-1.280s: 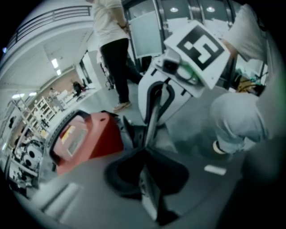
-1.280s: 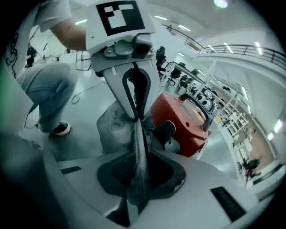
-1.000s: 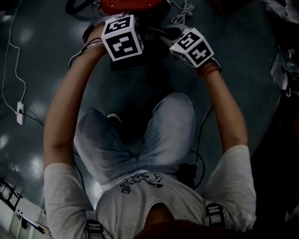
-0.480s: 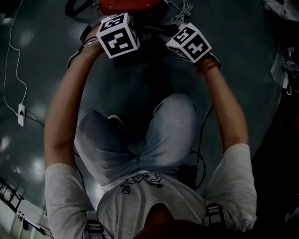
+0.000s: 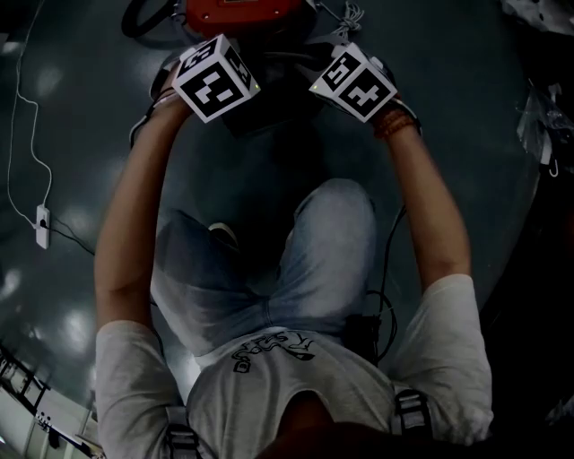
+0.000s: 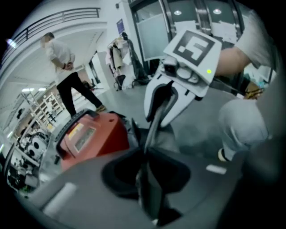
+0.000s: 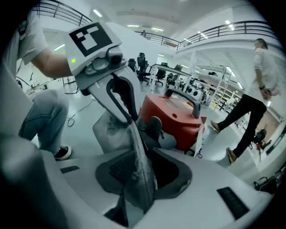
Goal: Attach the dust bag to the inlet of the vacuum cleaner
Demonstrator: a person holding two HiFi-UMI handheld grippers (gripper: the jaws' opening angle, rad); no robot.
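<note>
Grey, crinkled fabric: one dust bag (image 7: pixel 111 129), stretched edge-on between two claws, its long axis running from the right gripper (image 7: pixel 139 176) straight ahead to the left gripper (image 6: pixel 145 179). Both pairs of jaws stand narrow, pinching the bag's edge, and have just been easing apart. One red vacuum cleaner (image 7: pixel 174 116) sits just beyond both claws. One person (image 7: pixel 250 107) walks well behind it.

Shirt print (image 5: pixel 269 350) unreadable; no legible text elsewhere

vacuum cleaner (image 5: pixel 242 11) on floor (image 5: pixel 81 108) beyond the knees (image 5: pixel 332 215), dust bag (image 7: pixel 109 132) before it
</note>
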